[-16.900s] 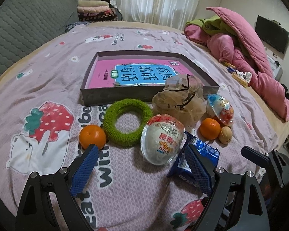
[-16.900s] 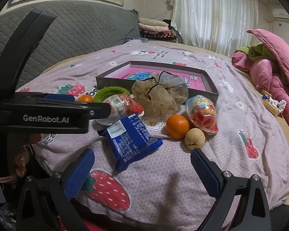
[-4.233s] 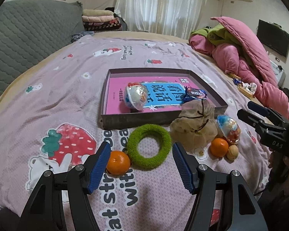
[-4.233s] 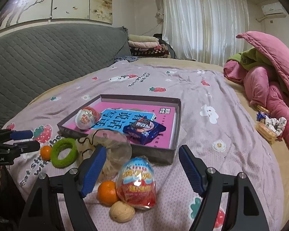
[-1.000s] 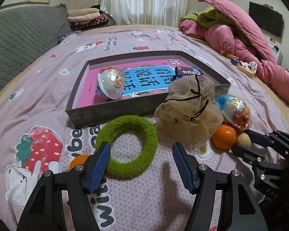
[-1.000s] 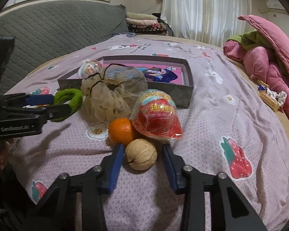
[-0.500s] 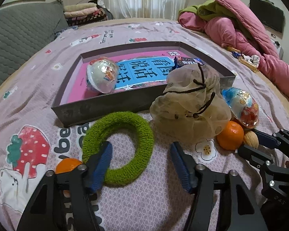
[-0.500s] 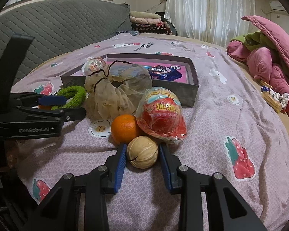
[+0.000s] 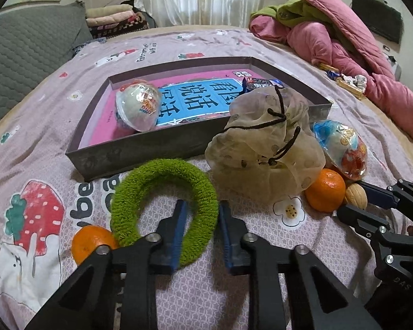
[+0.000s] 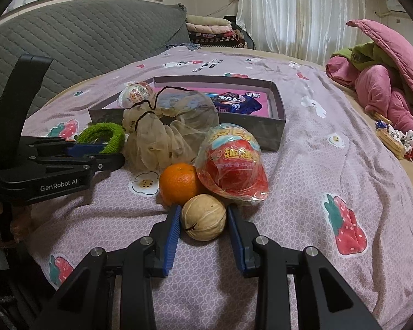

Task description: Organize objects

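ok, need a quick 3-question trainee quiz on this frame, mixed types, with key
1. True or false: the left gripper has its jaws on either side of the green ring's band.
2. Multiple choice: what sits between the jaws of the right gripper? A) the orange B) the walnut C) the red-wrapped toy egg
3. Fill in: two items lie inside the grey box: a white-wrapped toy egg and a blue ____.

Key: 1 true. 2 B. 3 snack packet.
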